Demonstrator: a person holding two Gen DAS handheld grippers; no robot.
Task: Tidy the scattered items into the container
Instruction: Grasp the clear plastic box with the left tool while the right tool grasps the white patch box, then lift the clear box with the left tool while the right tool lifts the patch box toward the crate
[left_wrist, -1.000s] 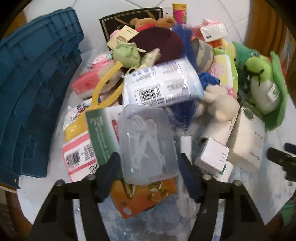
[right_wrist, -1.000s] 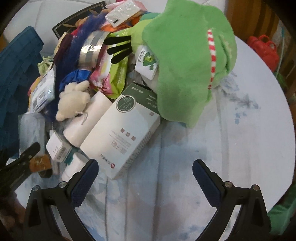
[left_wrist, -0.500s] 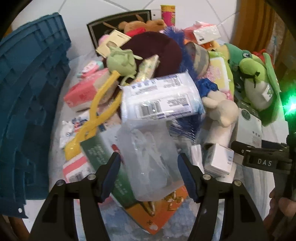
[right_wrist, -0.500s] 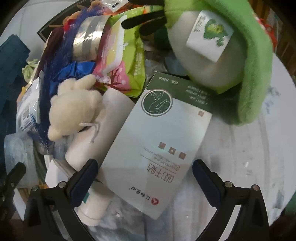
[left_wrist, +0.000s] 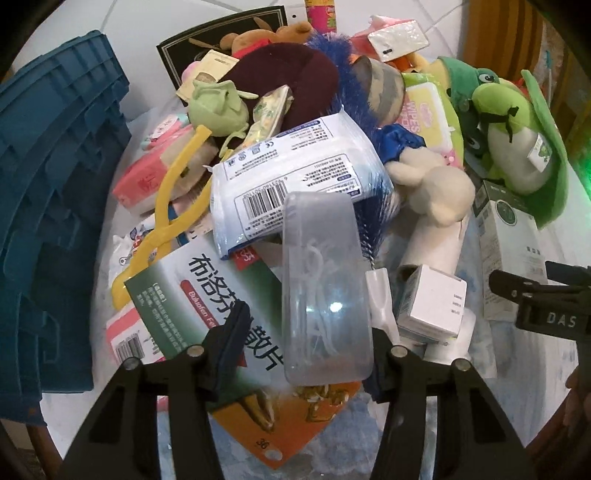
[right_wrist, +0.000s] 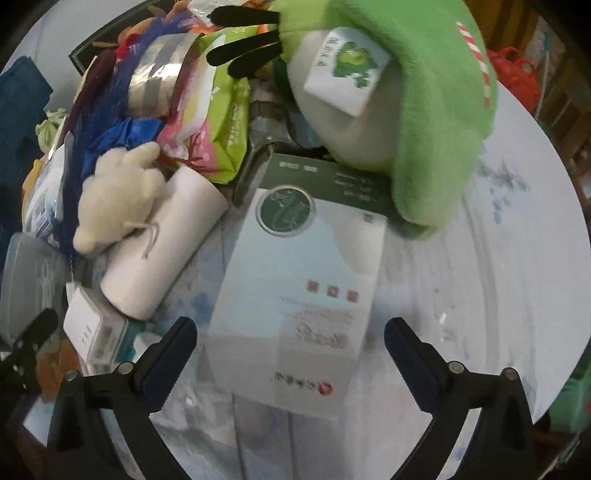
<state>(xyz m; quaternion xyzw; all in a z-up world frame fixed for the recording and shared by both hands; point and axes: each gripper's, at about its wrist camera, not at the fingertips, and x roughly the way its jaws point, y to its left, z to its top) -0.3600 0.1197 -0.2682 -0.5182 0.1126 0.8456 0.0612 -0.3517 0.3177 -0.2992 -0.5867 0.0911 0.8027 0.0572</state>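
My left gripper (left_wrist: 308, 332) has its fingers clamped on a translucent rectangular plastic case (left_wrist: 323, 288), cloudy grey with thin white picks inside, tilted up above the green-and-white medicine box (left_wrist: 207, 295) in the pile. My right gripper (right_wrist: 290, 350) has its fingers spread wide around the near end of a white cardboard box with a green round emblem (right_wrist: 295, 273), lying flat on the tabletop (right_wrist: 480, 295), its far end tucked under the green plush frog (right_wrist: 424, 110). The blue plastic crate (left_wrist: 48, 192) stands left of the heap.
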